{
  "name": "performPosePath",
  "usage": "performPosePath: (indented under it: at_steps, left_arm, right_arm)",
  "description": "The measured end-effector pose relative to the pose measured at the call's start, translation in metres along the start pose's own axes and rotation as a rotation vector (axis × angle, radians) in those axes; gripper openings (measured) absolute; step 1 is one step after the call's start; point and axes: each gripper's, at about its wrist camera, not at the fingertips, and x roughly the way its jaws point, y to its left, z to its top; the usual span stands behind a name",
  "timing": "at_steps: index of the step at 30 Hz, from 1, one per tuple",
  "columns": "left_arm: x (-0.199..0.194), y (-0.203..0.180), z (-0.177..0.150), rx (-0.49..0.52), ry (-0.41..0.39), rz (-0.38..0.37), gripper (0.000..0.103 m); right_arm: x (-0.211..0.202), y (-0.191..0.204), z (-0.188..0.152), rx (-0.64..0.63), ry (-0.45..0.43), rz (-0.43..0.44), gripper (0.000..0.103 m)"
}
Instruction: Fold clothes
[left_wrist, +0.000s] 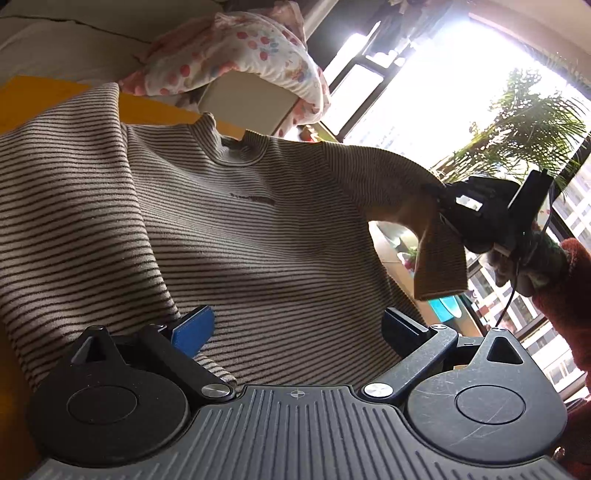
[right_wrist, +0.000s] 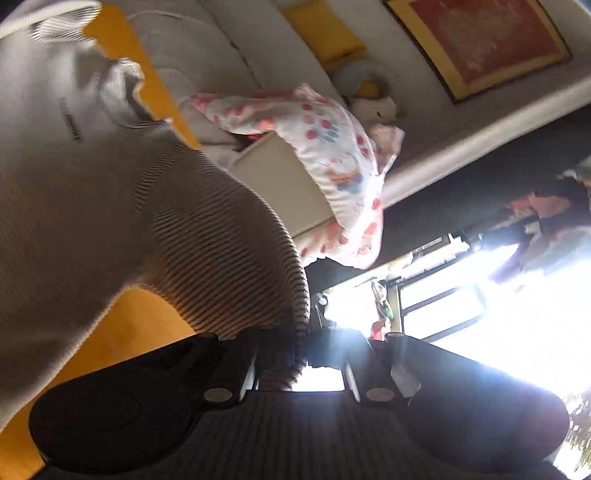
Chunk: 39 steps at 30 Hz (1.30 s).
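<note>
A beige sweater with thin dark stripes (left_wrist: 229, 229) lies front up on a yellow surface (left_wrist: 33, 99), collar at the far side. My left gripper (left_wrist: 299, 325) is open, its blue-padded fingers (left_wrist: 195, 330) spread just above the sweater's lower body. My right gripper (left_wrist: 443, 201) is shut on the sweater's right sleeve (left_wrist: 388, 177) and holds it lifted, the cuff hanging down. In the right wrist view the same sleeve (right_wrist: 229, 266) runs into my right gripper (right_wrist: 295, 354), which is closed on it; that view is blurred.
A cream sofa (right_wrist: 207, 55) stands behind, with a floral blanket (left_wrist: 255, 55) draped over a cream box (left_wrist: 243, 99). Bright windows (left_wrist: 424, 92) and a potted palm (left_wrist: 524, 125) are at the right. A framed red picture (right_wrist: 480, 40) hangs on the wall.
</note>
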Motion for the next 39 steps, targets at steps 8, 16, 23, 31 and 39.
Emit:
performPosePath:
  at_steps: [8,16,23,31,39]
  left_arm:
    - [-0.002,0.002,0.002,0.002,0.007,0.013,0.100]
    - [-0.014,0.010,-0.001,-0.007,-0.018,0.046,0.100]
    - [-0.033,-0.013,-0.005,0.090,-0.010,0.133,0.101]
    - [-0.072,-0.040,-0.028,0.562,0.030,0.510,0.101]
    - [-0.053,-0.044,-0.046,0.813,0.125,0.705,0.082]
  right_arm:
    - [0.030,-0.043,0.029,0.338,0.086,0.195,0.005]
    - [0.044,-0.035,0.021,0.272,0.133,0.162,0.018]
    - [0.021,-0.052,-0.004,0.439,0.096,0.211,0.053]
    - [-0.040,-0.019,-0.006,0.663,-0.114,0.501,0.072]
    - [-0.054,0.028,-0.014,0.770,-0.116,0.686,0.072]
